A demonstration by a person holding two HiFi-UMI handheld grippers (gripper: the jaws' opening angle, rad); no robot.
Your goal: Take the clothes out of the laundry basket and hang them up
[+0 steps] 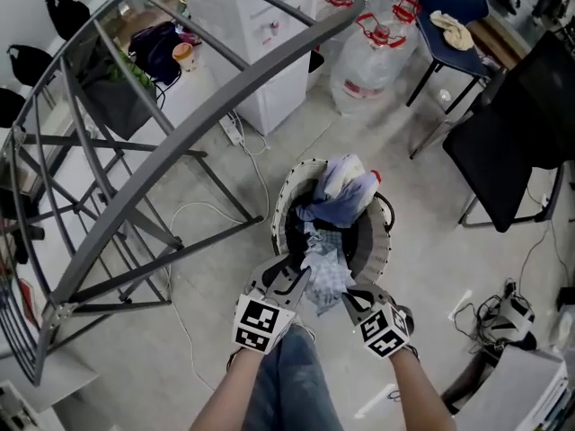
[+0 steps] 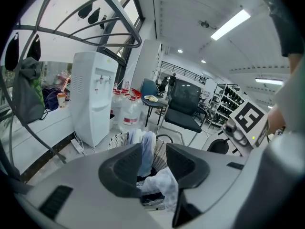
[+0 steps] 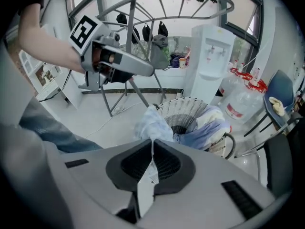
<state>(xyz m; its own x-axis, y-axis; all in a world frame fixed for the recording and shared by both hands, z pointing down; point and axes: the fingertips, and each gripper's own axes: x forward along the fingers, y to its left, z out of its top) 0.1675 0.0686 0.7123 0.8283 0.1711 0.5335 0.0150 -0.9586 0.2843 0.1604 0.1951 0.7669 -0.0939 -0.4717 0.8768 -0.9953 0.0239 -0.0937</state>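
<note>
A white wicker laundry basket stands on the floor with blue and white clothes piled in it. A pale checked garment is lifted from its near rim. My right gripper is shut on this garment's edge; in the right gripper view the cloth and its label run down between the closed jaws. My left gripper hovers just left of the garment, jaws apart. In the left gripper view the garment hangs beyond the open jaws, with the basket behind.
A tall grey metal drying rack arches over the left and centre. A white water dispenser and water jugs stand behind the basket. Dark chairs are at the right, and cables lie on the floor.
</note>
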